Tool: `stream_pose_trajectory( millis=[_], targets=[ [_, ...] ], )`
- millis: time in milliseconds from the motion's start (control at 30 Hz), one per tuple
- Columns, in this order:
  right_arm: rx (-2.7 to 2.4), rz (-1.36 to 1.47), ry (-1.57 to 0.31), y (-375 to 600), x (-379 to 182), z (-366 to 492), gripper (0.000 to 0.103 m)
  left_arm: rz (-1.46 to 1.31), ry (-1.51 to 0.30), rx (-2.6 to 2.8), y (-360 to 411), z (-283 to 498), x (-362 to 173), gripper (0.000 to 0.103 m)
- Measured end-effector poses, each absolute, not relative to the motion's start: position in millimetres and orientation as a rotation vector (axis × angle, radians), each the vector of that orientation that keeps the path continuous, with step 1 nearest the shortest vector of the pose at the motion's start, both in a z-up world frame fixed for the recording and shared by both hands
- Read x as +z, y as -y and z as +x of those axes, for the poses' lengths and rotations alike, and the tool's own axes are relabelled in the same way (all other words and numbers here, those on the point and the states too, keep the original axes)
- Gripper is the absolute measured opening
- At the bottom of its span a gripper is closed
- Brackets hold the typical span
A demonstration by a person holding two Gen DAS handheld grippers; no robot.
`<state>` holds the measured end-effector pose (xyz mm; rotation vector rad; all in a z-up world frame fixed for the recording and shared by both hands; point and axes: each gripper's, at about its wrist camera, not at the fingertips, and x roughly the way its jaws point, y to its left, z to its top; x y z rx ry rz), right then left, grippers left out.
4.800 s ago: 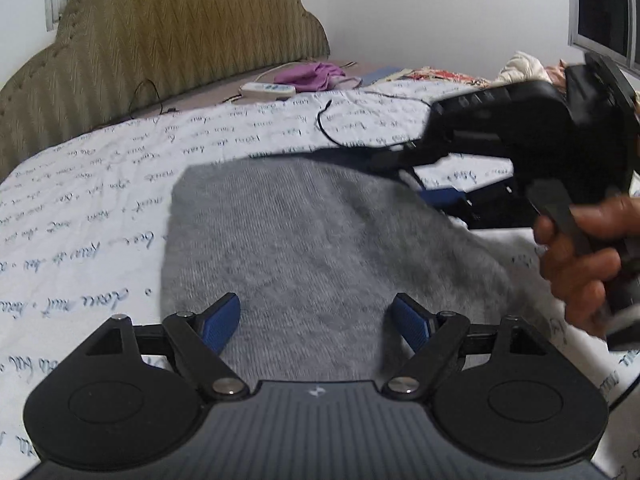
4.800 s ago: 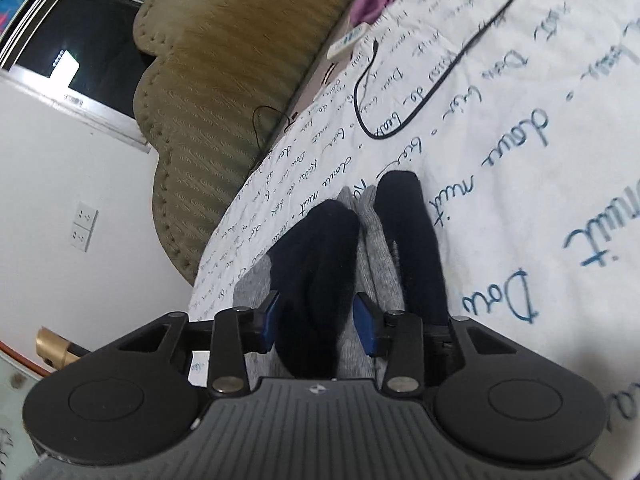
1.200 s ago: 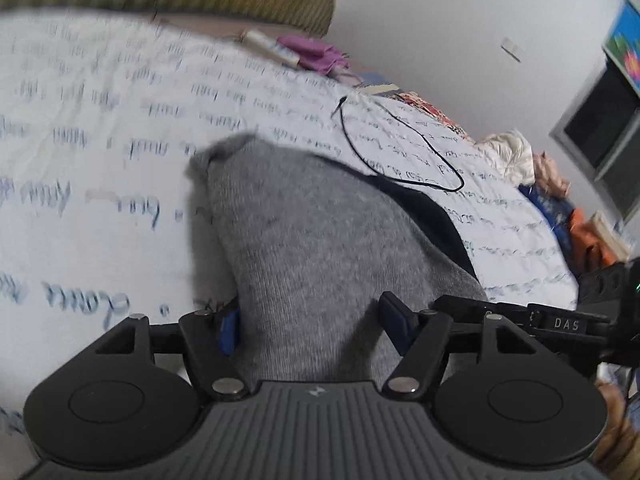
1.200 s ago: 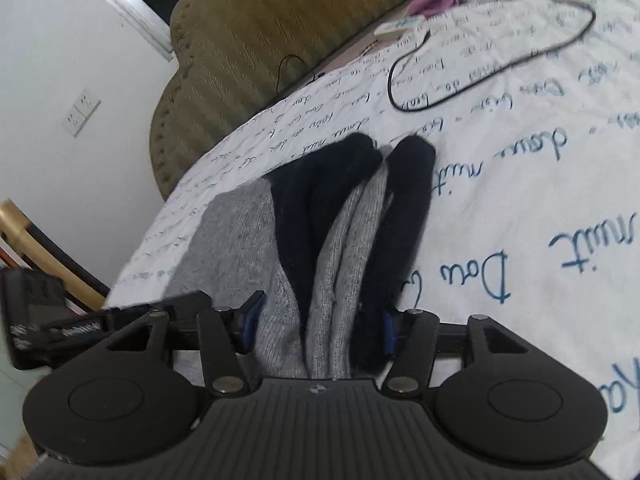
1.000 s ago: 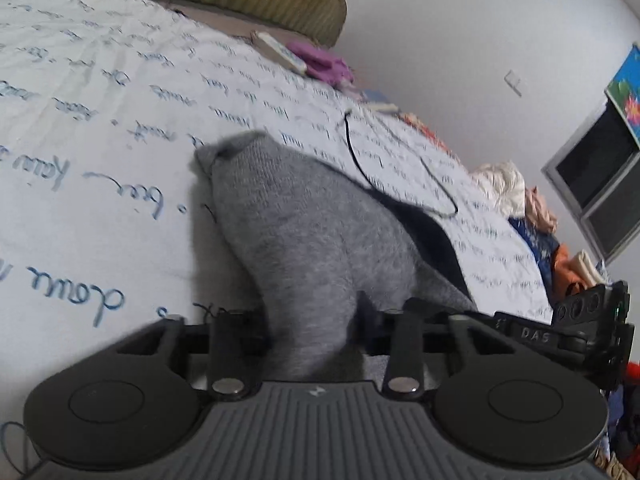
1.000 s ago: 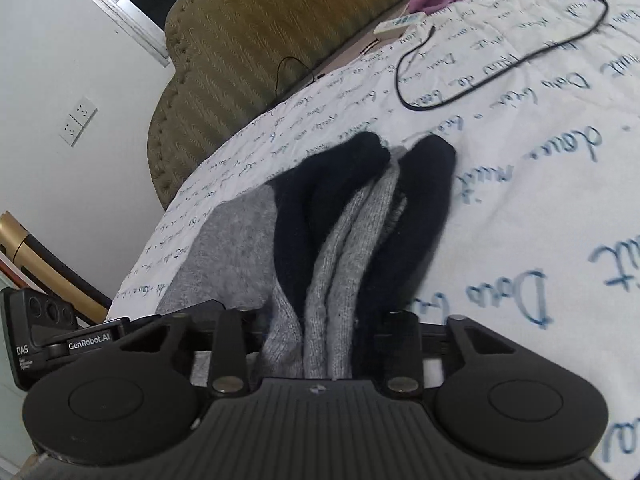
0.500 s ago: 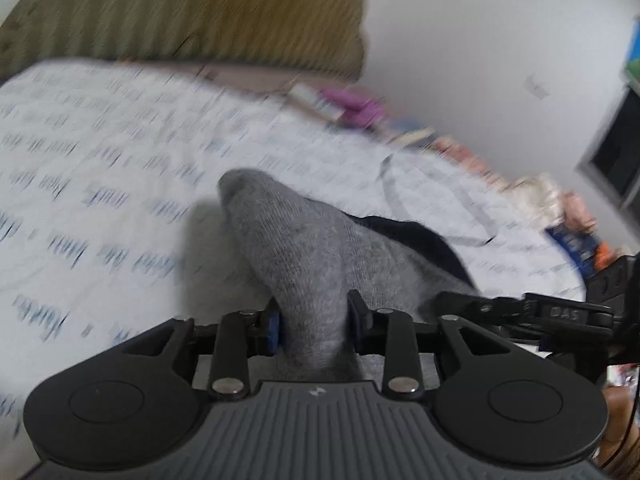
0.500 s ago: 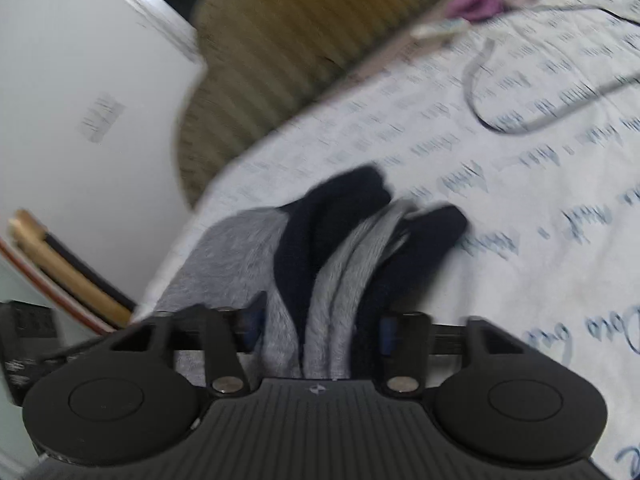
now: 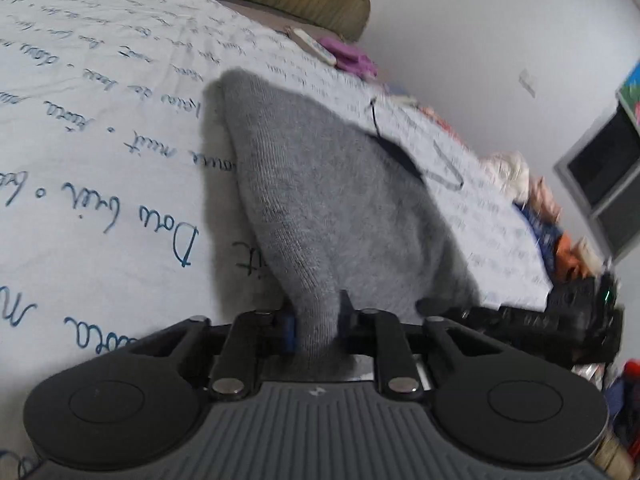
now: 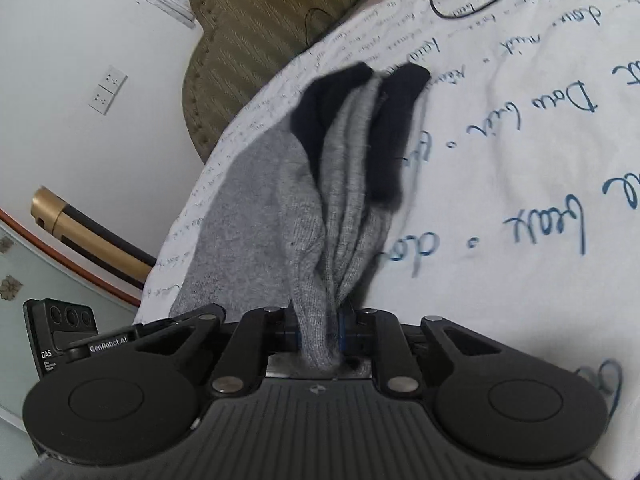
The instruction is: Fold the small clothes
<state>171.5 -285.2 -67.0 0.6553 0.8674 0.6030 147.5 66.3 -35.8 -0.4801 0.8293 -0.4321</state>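
A small grey knit garment (image 9: 340, 200) with two dark navy ends (image 10: 320, 112) lies on the white printed bed sheet (image 9: 100, 120). Its near edge is gathered and lifted off the sheet. My left gripper (image 9: 316, 320) has its jaws closing, and its pads pinch a bunched fold of the grey knit. My right gripper (image 10: 318, 332) is closing too, pinching the gathered grey knit (image 10: 280, 208) at its near end. Each gripper shows at the edge of the other's view: the right gripper (image 9: 560, 320) and the left gripper (image 10: 72, 340).
An olive padded headboard (image 10: 260, 40) stands at the far end of the bed. A black cable (image 10: 460, 12), a white remote (image 9: 316, 46) and a purple cloth (image 9: 352, 56) lie beyond the garment. Piled clothes (image 9: 540, 200) sit at the far right.
Both grippers have pinched tighter on the garment's near edge; the right jaws, wide half a second ago, now squeeze the knit into a narrow bunch. Both views have shifted across the bed.
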Motion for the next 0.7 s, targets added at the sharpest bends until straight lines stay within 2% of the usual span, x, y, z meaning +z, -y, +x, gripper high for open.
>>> stream_pose_trajectory(
  millis=[100,167,233,267,333,367,433,500,567,667,700],
  targets=[
    [0.645,0.696,-0.806,288.2,-51.6,158.2,0.018,-0.431,-0.767,-0.402,-72.4,131.5,-17.3,0.014],
    [0.615,0.604,-0.817,281.2,-47.2,149.6,0.019,-0.372,-0.772,-0.393,-71.1,123.2,-15.8,0.015],
    [0.532,0.49,-0.881,270.6,-55.2,150.8,0.034,-0.323,-0.82,-0.343,-65.6,119.7,-22.8,0.015],
    [0.507,0.471,-0.874,270.0,-57.0,147.5,0.03,-0.304,-0.822,-0.32,-63.6,115.2,-23.9,0.016],
    [0.469,0.47,-0.838,271.5,-48.8,134.2,0.04,-0.255,-0.775,-0.283,-59.5,98.3,-16.1,0.019],
    [0.438,0.445,-0.802,270.5,-41.3,124.3,0.045,-0.219,-0.756,-0.264,-56.6,89.5,-11.2,0.024],
    [0.381,0.379,-0.722,266.4,-26.7,102.8,0.047,-0.15,-0.727,-0.217,-47.9,74.7,-4.3,0.033],
    [0.374,0.346,-0.691,260.9,-23.4,90.2,0.068,-0.115,-0.72,-0.186,-39.0,66.2,-3.6,0.054],
    [0.381,0.298,-0.713,251.3,-31.9,85.5,0.079,-0.118,-0.736,-0.156,-32.2,61.8,-6.7,0.057],
    [0.34,0.209,-0.758,238.4,-46.3,79.4,0.078,-0.135,-0.783,-0.135,-24.0,59.5,-12.7,0.057],
    [0.322,0.176,-0.747,233.2,-45.5,73.2,0.081,-0.138,-0.789,-0.129,-22.1,56.9,-13.8,0.057]
  ],
)
